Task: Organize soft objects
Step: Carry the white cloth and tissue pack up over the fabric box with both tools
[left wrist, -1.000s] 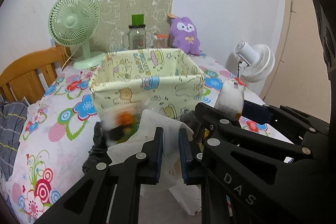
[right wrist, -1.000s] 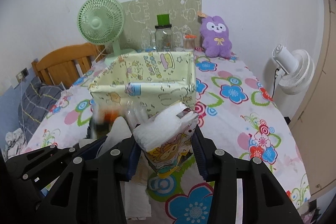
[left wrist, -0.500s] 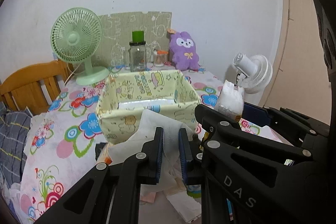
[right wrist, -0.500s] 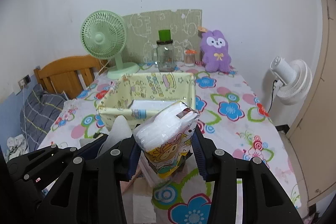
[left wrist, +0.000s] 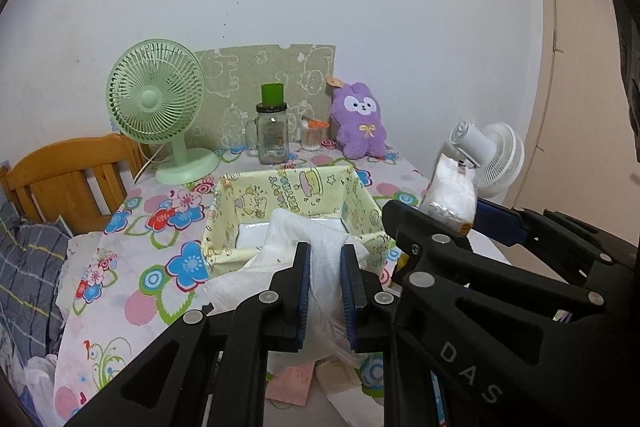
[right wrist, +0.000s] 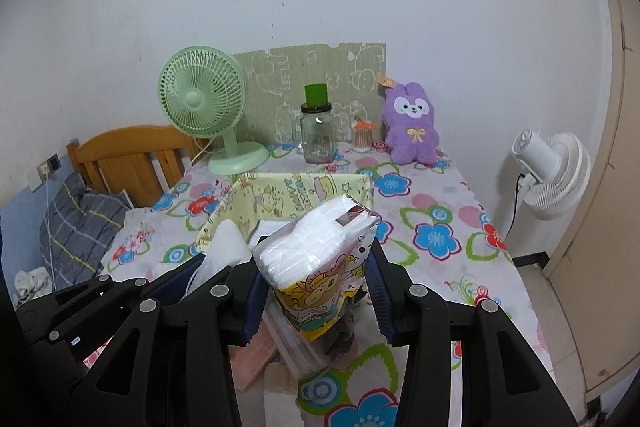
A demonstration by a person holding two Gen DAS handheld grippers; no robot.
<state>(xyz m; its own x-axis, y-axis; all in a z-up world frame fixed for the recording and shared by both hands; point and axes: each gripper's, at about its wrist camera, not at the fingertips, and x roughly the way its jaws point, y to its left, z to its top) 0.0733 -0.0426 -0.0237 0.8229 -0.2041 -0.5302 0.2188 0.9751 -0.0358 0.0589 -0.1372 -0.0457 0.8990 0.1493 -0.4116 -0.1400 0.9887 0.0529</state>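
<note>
Both claws hang above the flower-print desk (right wrist: 460, 227), each with a soft load. At lower centre of the left wrist view, the left claw (left wrist: 325, 291) is clamped tight on a bunched white cloth (left wrist: 320, 247), which spills over the finger tips towards the yellow cartoon-print fabric bin (left wrist: 280, 187) at mid-frame. At lower centre of the right wrist view, the right claw (right wrist: 316, 291) squeezes a plastic-wrapped tissue pack (right wrist: 320, 251) by its sides, the pack standing tilted between the pads, just in front of the same bin.

The step in hand looks like carrying both items over the bin's near wall. Done well, that means lifting high enough that the trailing cloth and the pack's lower end clear the floppy rim, bringing each load over the open middle, then letting go one at a time. The cloth hangs loose below the pads, so it could drag loose papers (right wrist: 256, 347) lying beneath, or fold the rim inward.
</note>
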